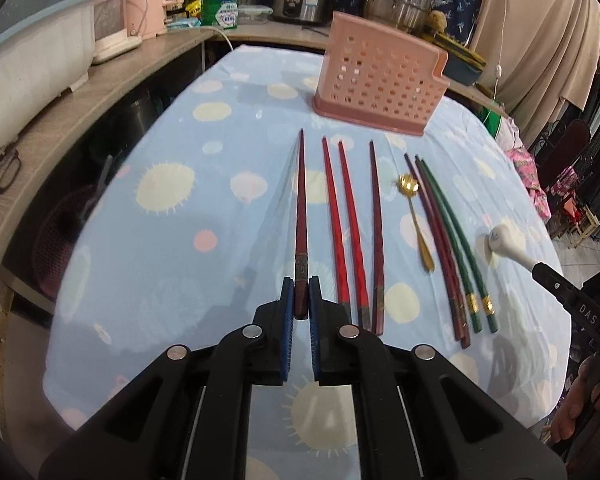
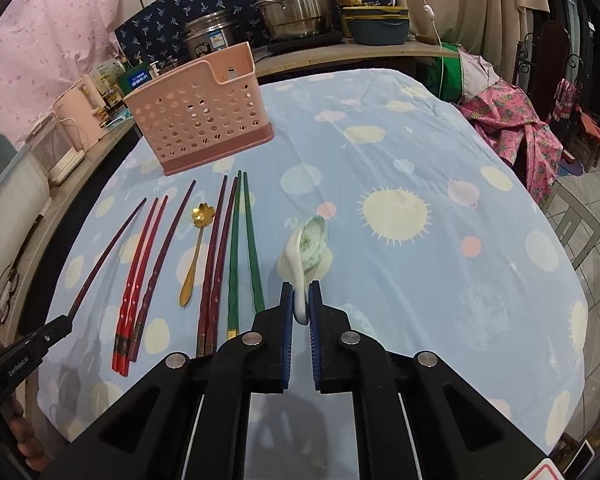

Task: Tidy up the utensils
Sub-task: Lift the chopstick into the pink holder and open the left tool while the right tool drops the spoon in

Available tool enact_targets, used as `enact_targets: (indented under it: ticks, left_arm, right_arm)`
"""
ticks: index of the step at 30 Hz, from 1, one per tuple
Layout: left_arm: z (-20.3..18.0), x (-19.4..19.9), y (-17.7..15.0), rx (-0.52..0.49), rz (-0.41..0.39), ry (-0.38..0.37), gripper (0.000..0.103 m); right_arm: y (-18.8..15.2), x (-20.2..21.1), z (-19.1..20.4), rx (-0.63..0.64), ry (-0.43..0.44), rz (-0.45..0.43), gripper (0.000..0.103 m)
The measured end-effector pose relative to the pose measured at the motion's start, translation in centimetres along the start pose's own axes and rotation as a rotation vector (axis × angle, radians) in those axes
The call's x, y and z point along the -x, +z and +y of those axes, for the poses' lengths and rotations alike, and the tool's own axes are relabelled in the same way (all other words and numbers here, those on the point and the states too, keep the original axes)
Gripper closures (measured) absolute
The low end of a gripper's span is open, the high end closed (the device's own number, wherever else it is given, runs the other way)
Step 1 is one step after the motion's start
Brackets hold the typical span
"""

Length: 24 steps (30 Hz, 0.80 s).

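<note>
Chopstick (image 1: 300, 216) clamped by left tool (image 1: 301, 296); right tool (image 2: 301, 300) seemingly grips spoon (image 2: 306, 248).

Each view looks forward along its own gripper's two fingers, from low and close above a table under a blue patterned cloth (image 1: 172, 240), tilted down across it toward the cluttered counter behind. The left wrist camera sits over the table's left near edge; its left gripper (image 1: 301, 300) fills the lower frame. The right wrist camera sits further right, behind the right gripper (image 2: 301, 300). Both views share the pink perforated utensil holder (image 1: 380, 80) (image 2: 200, 120), the row of chopsticks (image 1: 348, 232) (image 2: 140, 264) and the gold spoon (image 1: 416, 220) (image 2: 194, 260), and each catches the other gripper at its side edge
</note>
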<state>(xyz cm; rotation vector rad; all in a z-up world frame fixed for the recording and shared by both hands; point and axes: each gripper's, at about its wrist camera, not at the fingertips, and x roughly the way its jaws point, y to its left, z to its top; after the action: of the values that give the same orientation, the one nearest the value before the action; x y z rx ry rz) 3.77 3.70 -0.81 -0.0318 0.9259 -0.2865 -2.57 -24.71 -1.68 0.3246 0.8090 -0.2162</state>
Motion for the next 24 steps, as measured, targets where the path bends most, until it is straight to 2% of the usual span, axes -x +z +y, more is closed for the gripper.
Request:
enact_targets:
  ticks: [14, 24]
  left_arm:
    - [0.4, 4.2, 7.0, 0.014, -0.184, 0.029, 0.096]
    - [-0.2, 6.4, 13.1, 0.000, -0.306, 0.022, 0.096]
  right_arm:
    - [4.2, 2.2, 0.7, 0.017, 0.048, -0.097, 0.097]
    - [9.3, 2.2, 0.8, -0.030, 0.146, -0.154, 0.097]
